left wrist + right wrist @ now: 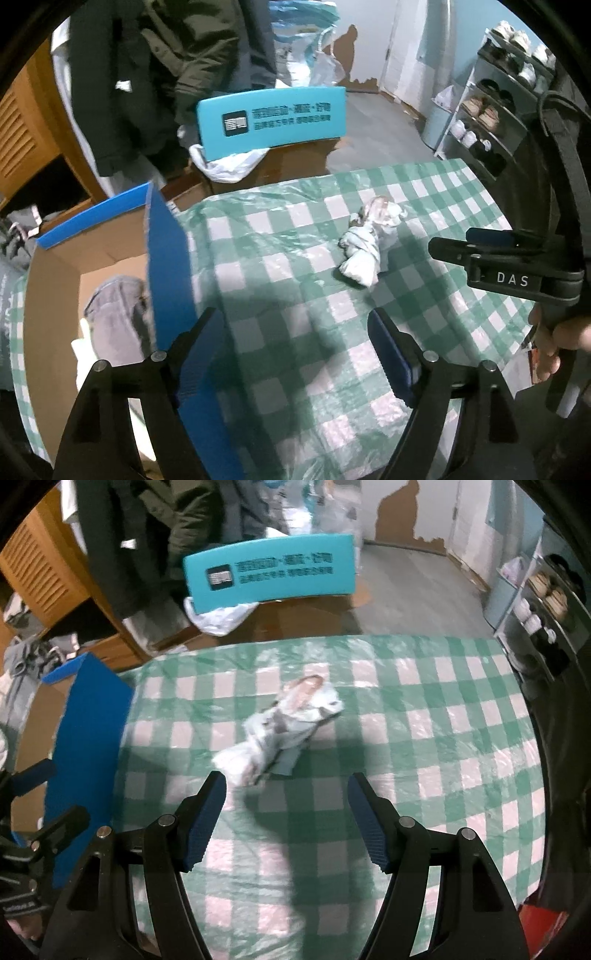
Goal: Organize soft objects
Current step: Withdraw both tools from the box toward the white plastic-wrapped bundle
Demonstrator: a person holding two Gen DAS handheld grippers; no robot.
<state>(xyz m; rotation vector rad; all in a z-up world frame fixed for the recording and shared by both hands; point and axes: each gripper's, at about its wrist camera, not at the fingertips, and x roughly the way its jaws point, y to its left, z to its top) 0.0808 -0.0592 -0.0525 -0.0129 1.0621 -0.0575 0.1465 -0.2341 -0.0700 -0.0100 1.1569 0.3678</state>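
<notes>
Green-and-white checked cloth (295,280) covers the table that fills both wrist views. At the left of the left wrist view an open cardboard box (51,295) with blue flaps holds a grey garment (114,314). The left gripper (295,325), bottom centre, has its jaws spread wide with nothing between them. A crumpled pale cloth bundle (280,723) lies mid-frame on the table, just above the right gripper (287,781), whose jaws gape empty, apart from it.
</notes>
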